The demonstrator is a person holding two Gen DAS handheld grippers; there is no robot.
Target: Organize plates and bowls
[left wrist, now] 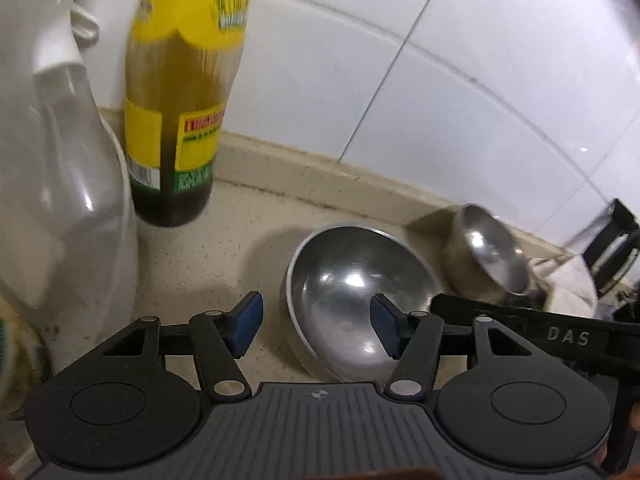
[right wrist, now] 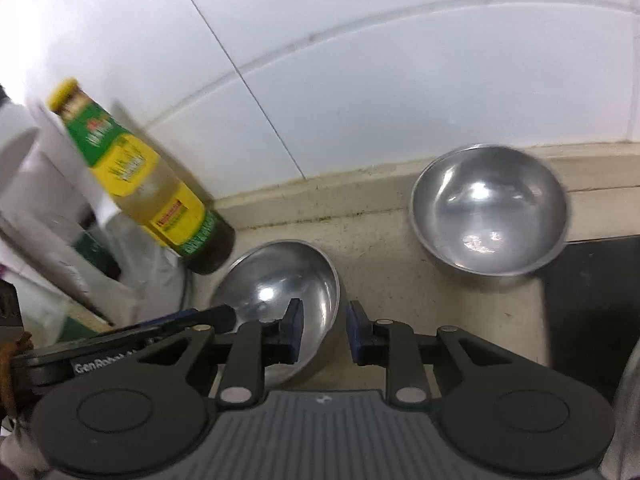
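Observation:
A steel bowl (left wrist: 352, 300) (right wrist: 280, 288) sits tilted on the beige counter (left wrist: 224, 248). My left gripper (left wrist: 316, 320) is open and straddles the bowl's left rim, one blue pad outside and one inside. My right gripper (right wrist: 324, 328) is open with a narrow gap, and the bowl's right rim passes between its pads without being pressed. A second steel bowl (right wrist: 488, 208) (left wrist: 488, 252) leans against the ledge under the tiled wall, behind and to the right. The right gripper's black body (left wrist: 560, 334) reaches in from the right in the left wrist view.
A tall bottle with a yellow label (left wrist: 180, 100) (right wrist: 152, 188) stands close behind the near bowl on the left. A white plastic jug (left wrist: 60, 160) is beside it. White wall tiles (right wrist: 360, 60) close off the back. A black cooktop surface (right wrist: 592, 300) lies at the right.

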